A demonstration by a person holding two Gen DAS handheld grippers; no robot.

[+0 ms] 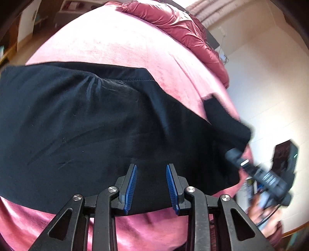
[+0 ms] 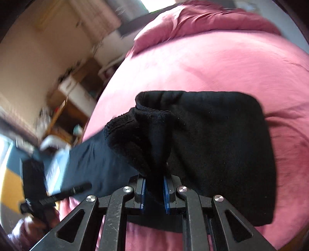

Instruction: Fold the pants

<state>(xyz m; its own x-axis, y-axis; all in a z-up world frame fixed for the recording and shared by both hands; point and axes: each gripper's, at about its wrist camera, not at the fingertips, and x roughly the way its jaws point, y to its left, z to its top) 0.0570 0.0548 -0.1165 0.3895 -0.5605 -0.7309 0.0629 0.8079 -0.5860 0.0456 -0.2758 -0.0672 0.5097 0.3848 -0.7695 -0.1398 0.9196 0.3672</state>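
Note:
Black pants (image 1: 81,119) lie spread across a pink bed (image 1: 119,44). My left gripper (image 1: 152,168) is open, its blue pads (image 1: 133,183) hovering just above the near edge of the fabric with nothing between them. My right gripper (image 2: 154,180) is shut on a bunched fold of the pants (image 2: 152,135) and holds it lifted above the rest of the cloth (image 2: 222,144) on the bed (image 2: 212,63). In the left wrist view the right gripper (image 1: 234,152) shows blurred at the right, at the pants' lifted end. The left gripper (image 2: 85,186) shows blurred at lower left of the right wrist view.
A crumpled dark pink duvet (image 1: 183,25) lies at the far end of the bed, also in the right wrist view (image 2: 202,17). A cream wall (image 1: 260,77) is beside the bed. Wooden furniture and clutter (image 2: 67,92) stand left of the bed.

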